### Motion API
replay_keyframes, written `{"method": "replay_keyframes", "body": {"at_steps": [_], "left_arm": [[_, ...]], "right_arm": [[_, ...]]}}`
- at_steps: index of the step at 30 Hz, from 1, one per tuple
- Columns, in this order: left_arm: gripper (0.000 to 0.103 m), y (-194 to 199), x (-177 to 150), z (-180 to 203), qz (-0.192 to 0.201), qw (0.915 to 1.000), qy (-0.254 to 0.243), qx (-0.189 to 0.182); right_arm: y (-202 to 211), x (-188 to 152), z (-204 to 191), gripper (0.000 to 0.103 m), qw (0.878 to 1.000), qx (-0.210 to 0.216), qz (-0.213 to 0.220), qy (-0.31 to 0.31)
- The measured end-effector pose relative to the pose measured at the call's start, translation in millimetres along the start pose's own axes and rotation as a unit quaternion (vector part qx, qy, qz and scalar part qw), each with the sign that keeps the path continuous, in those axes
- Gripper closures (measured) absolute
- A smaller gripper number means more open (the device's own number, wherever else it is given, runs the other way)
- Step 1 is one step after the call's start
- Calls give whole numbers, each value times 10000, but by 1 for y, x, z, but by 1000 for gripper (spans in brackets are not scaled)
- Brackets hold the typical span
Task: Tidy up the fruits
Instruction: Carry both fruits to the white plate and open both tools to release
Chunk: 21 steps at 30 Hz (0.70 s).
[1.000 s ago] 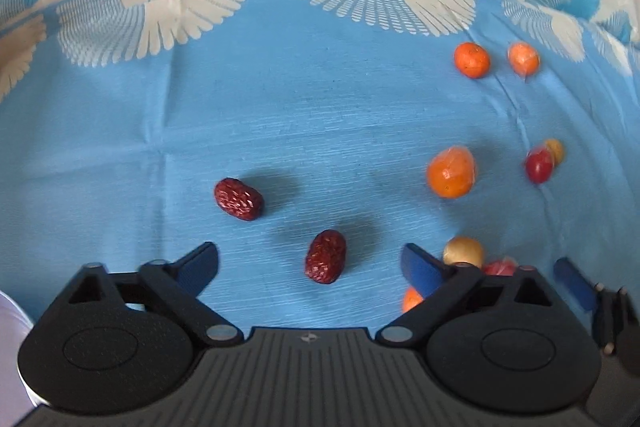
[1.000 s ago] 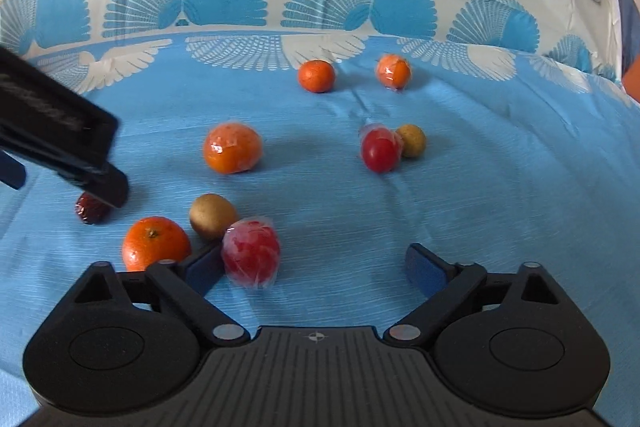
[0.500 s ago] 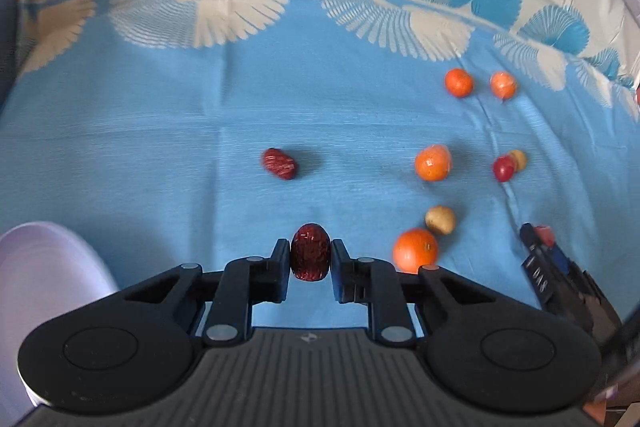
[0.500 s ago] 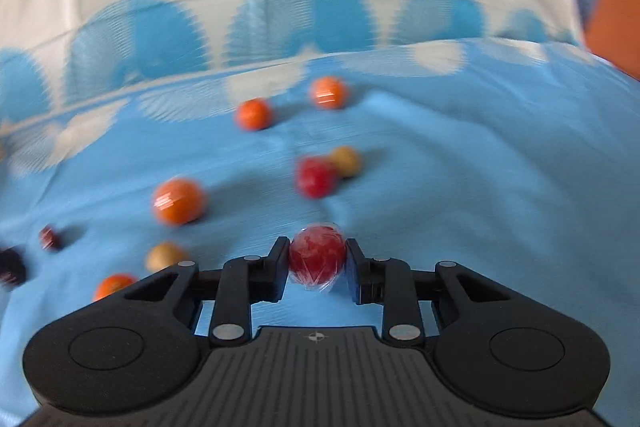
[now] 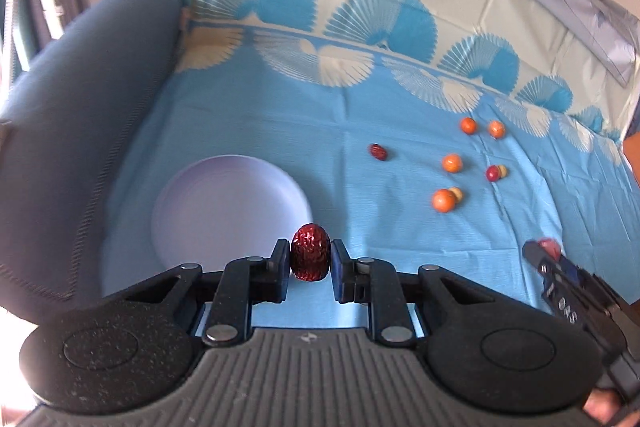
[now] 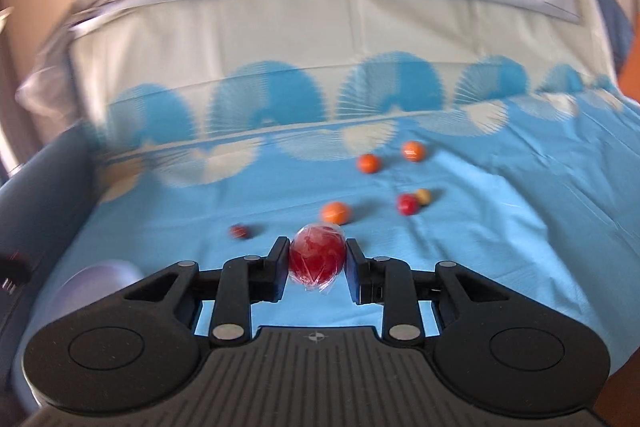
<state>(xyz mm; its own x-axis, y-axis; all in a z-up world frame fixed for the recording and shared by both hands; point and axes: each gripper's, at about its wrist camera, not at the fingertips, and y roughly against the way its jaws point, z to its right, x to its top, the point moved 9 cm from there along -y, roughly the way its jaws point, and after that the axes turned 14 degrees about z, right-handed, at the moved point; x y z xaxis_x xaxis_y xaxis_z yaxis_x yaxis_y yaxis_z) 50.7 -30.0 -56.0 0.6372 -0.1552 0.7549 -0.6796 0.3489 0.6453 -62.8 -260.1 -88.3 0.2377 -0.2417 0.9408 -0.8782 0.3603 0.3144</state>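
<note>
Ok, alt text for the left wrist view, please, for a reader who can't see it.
The left gripper holds a wrinkled red date between its jaws above a blue cloth, with a pale purple plate just beyond. Further right lie another date and several small orange, red and tan fruits; the right gripper, carrying a red fruit, shows at the right edge.

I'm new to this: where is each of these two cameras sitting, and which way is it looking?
Left wrist view: rides on the left gripper, looking forward and down along its fingers at the round pale lilac plate on the blue patterned cloth; it grips a wrinkled dark red date; a bit of hand shows bottom right.
Right wrist view: rides on the right gripper, facing across the cloth; it grips a plastic-wrapped red round fruit.
Shared: loose orange fruits, a second date, the plate; the left view also sees the right gripper.
</note>
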Motion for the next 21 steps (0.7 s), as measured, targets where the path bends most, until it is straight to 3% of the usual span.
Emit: {"method": "replay_keyframes", "body": {"at_steps": [5, 9, 21], "left_arm": [[80, 52, -19, -45, 268, 9993, 117, 233], [80, 75, -34, -69, 291, 9988, 298, 246], [80, 87, -36, -102, 469, 9961, 717, 196]], "right_arm": [[49, -18, -68, 72, 9964, 725, -440, -1], [69, -28, -107, 72, 9920, 1047, -626, 318], [82, -26, -146, 72, 9860, 1158, -707, 968]]}}
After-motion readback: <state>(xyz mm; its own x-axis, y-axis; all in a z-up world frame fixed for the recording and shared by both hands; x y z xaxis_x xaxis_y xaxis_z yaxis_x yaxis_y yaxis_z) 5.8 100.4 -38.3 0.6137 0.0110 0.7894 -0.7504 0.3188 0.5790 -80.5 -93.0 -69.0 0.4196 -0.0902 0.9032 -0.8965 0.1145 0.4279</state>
